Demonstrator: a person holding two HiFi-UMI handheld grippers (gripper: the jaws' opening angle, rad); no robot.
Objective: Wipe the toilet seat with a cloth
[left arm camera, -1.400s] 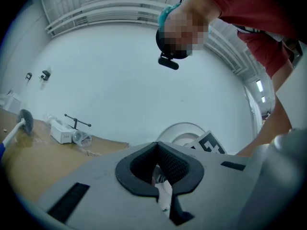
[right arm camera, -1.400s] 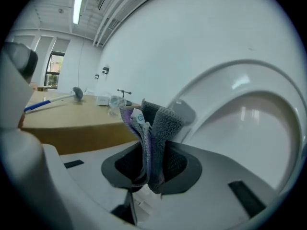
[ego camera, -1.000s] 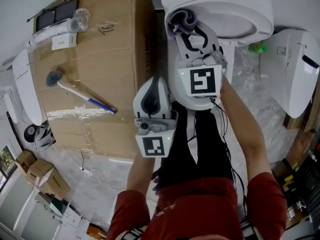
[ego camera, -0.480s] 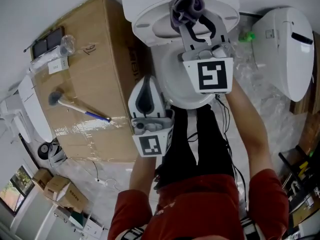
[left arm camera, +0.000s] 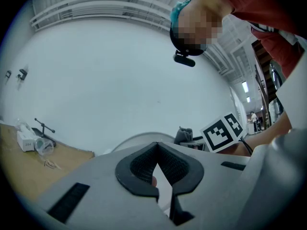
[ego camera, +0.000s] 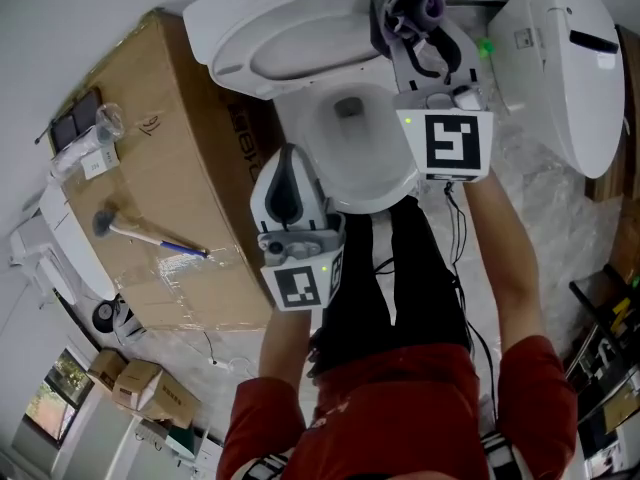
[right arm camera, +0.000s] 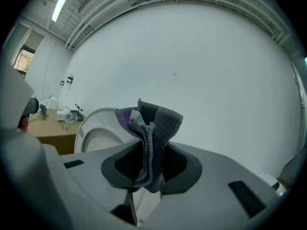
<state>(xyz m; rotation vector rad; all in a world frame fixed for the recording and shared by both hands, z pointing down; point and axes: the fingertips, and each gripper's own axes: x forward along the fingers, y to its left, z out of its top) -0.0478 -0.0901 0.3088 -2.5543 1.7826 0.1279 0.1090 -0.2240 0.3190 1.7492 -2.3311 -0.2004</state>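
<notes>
The white toilet's seat [ego camera: 232,60] and lid stand raised behind the open bowl [ego camera: 392,182]. In the head view my right gripper [ego camera: 414,30] is up at the right end of the raised seat, shut on a bunched grey and purple cloth [ego camera: 408,2]. The right gripper view shows the cloth [right arm camera: 152,128] pinched upright in that gripper [right arm camera: 147,170], with the seat [right arm camera: 85,128] to its left. My left gripper [ego camera: 289,166] hovers at the bowl's left rim, shut and empty; its own view shows the left gripper [left arm camera: 157,166] closed, with the cloth [left arm camera: 184,135] beyond.
A big cardboard box [ego camera: 150,158] stands tight against the toilet's left side, with a hammer-like tool [ego camera: 140,230] and small packets on top. Another white toilet [ego camera: 560,63] stands to the right on plastic sheeting. The person's legs are right in front of the bowl.
The right gripper has carried the cloth from the middle of the raised seat over to its right end. The bowl now shows. The left gripper has shifted along with it, still shut.
</notes>
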